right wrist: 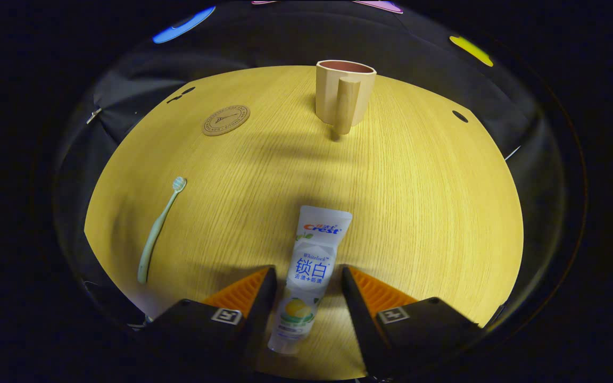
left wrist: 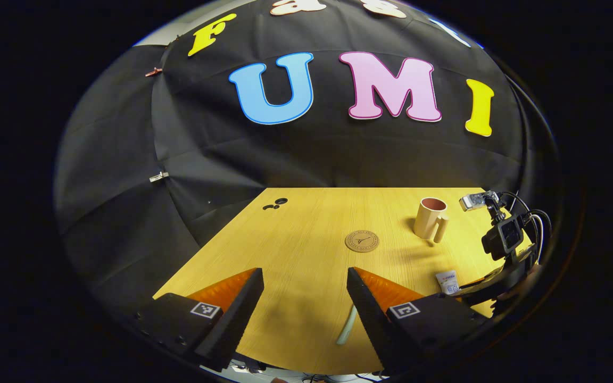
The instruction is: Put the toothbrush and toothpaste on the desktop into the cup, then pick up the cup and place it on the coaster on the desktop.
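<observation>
Yellow wooden desktop (right wrist: 418, 213) holds a toothpaste (right wrist: 309, 266) tube marked "Crest", lying between the right gripper's (right wrist: 306, 282) spread fingers. Left gripper (left wrist: 304, 287) hovers spread near the toothbrush (right wrist: 158, 231); cup (right wrist: 345, 96) and coaster (right wrist: 226, 120) sit far.

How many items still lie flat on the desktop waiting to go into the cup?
2. The toothpaste tube lies near the front edge, between the right gripper's open jaws. The toothbrush lies apart to its left. The cup stands at the back; its inside is hidden.

Toothpaste (right wrist: 309, 266) nearest on desktop (right wrist: 418, 202), toothbrush (right wrist: 158, 231) left, cup (right wrist: 344, 93) behind, coaster (right wrist: 225, 120) far-left.
</observation>
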The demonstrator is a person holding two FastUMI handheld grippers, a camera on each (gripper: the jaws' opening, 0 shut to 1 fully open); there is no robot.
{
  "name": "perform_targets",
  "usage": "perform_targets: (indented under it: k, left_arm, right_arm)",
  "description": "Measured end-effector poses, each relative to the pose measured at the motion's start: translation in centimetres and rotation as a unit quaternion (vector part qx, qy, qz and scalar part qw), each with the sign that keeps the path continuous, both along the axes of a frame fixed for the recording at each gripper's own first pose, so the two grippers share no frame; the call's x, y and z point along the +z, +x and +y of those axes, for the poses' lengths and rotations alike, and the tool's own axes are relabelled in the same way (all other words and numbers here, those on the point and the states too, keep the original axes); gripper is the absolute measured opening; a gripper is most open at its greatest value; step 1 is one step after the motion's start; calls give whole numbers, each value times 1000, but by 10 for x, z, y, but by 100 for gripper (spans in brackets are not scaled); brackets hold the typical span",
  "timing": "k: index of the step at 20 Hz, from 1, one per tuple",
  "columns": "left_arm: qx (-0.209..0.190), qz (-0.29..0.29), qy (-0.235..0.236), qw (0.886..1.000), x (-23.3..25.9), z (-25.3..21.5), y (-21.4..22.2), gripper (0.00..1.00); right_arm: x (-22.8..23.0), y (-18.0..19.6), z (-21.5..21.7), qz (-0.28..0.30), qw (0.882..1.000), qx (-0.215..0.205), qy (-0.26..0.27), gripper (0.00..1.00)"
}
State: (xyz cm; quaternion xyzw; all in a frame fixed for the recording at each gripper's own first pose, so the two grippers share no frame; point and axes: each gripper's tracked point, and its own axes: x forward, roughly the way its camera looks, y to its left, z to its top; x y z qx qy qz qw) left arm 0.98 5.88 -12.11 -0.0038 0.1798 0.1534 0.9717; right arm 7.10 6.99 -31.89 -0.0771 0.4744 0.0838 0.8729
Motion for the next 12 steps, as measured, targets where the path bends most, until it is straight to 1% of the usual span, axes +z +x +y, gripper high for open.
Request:
perform_targets:
  k: [2,4,5,6,8,9,10,12]
  left_arm:
    - [-3,-2,0,1000,0,1,-1,99]
    - [-6,-1,-1,1000,-3,3,-2,99]
    - [-9,1,-2,1000,-5,3,-1,99]
    - [-11,3,-4,1000,-8,4,0,99]
    - [-15,13,-7,1000,-17,6,2,99]
    - [-17,19,-11,1000,-22,8,5,99]
    - [-24,26,-19,999,-29,6,5,99]
    - [-41,51,-34,997,-49,1,10,99]
  right_arm:
    - [2,-2,2,-1,1000,1,1,60]
    - [-1,-2,6,2,1000,5,-2,49]
    - [-2,-3,5,7,1000,3,-2,52]
    - [-1,-2,6,9,1000,-1,2,45]
    - [2,-1,6,11,1000,-4,11,37]
    - [-1,-3,6,17,1000,1,14,27]
    - [1,-3,6,16,1000,8,18,36]
    - [2,-3,6,15,1000,11,24,25]
